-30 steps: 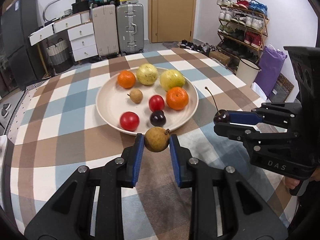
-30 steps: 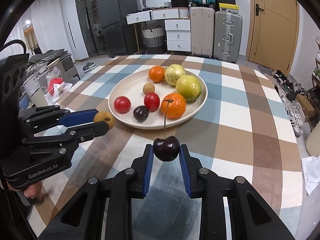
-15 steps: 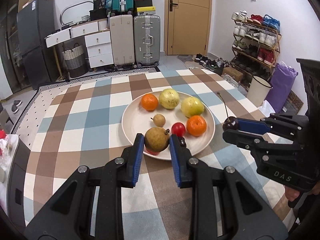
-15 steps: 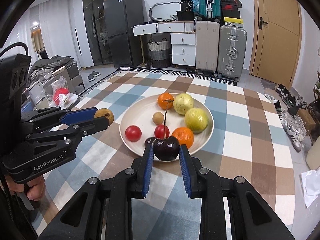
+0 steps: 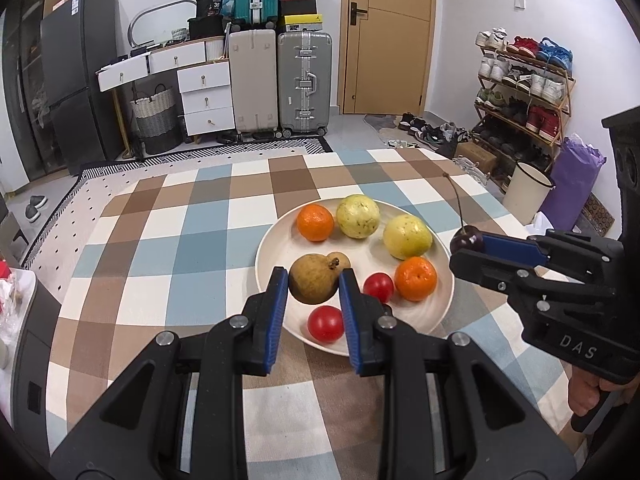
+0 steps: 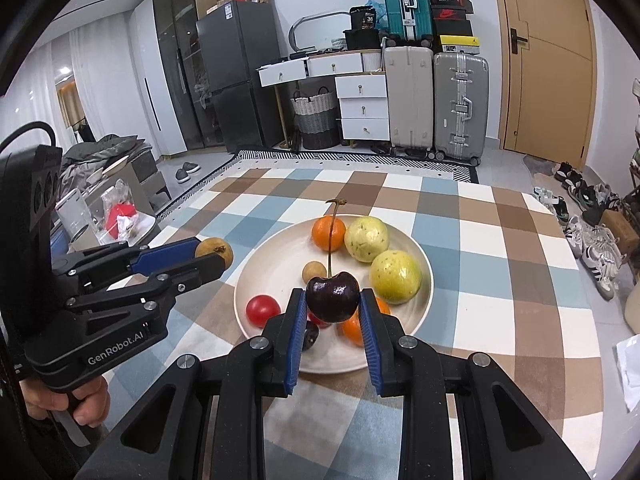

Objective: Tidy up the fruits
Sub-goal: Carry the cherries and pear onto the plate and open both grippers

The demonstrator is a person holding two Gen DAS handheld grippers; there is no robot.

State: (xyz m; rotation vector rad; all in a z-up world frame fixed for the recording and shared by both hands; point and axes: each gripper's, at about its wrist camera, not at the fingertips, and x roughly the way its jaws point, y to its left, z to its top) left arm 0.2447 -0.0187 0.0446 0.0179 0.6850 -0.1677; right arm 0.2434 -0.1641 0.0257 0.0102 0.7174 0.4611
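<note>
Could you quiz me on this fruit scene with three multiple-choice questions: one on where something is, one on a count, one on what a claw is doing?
1. Where is the cherry?
A. On the plate
B. Between the right claw's fingers
C. On the floor

2. How many orange-coloured fruits lie on the plate?
A. Two
B. Four
C. None

3. What is the left claw doing?
A. Hanging open and empty
B. Resting on the shoe rack
C. Clamped shut on a brown fruit

Answers:
1 B, the right claw pinches the cherry, stem up.
2 A, one orange at the far rim, another nearer.
3 C, its blue pads press both sides of the brown fruit.
</note>
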